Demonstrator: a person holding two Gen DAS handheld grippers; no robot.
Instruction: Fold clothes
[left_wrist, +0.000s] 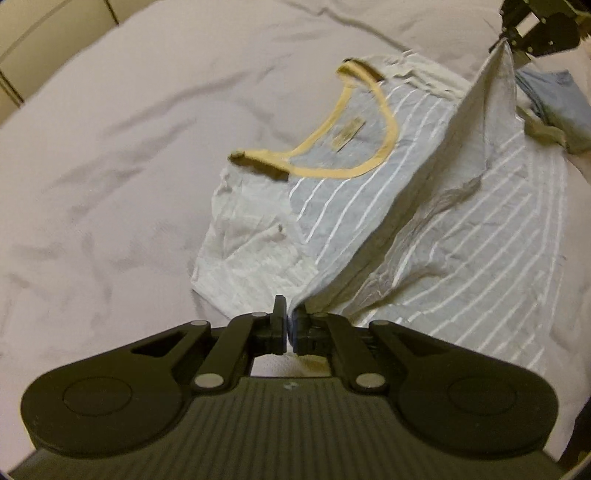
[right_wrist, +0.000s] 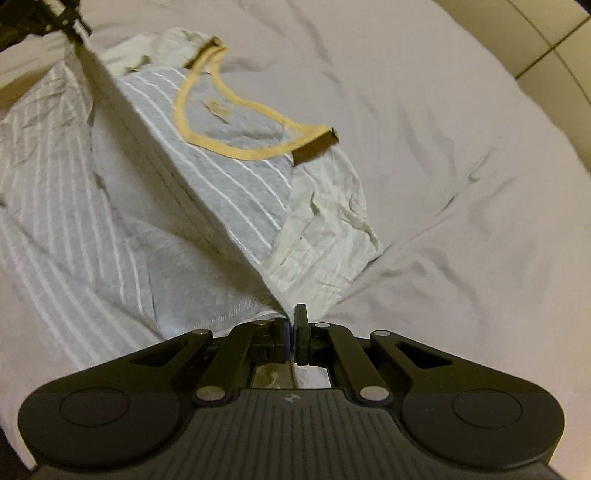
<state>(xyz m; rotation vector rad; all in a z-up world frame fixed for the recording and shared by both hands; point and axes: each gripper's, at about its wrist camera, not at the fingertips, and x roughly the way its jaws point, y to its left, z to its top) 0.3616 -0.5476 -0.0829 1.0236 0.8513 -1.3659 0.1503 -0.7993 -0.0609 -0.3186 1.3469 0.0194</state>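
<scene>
A grey T-shirt (left_wrist: 343, 192) with thin white stripes, pale sleeves and a yellow neckband (left_wrist: 388, 110) lies on a bed. One side of it is lifted into a taut ridge between the two grippers. My left gripper (left_wrist: 290, 321) is shut on the near corner of that ridge. My right gripper (left_wrist: 504, 38) pinches the far corner at top right. In the right wrist view the same shirt (right_wrist: 221, 173) stretches from my right gripper (right_wrist: 291, 321), shut on its hem corner, up to the left gripper (right_wrist: 75, 31) at top left.
A wrinkled pale lilac sheet (left_wrist: 110, 166) covers the bed (right_wrist: 443, 184). A folded blue garment (left_wrist: 554, 103) lies beyond the shirt at the right. Tiled floor (right_wrist: 554, 48) shows past the bed's edge.
</scene>
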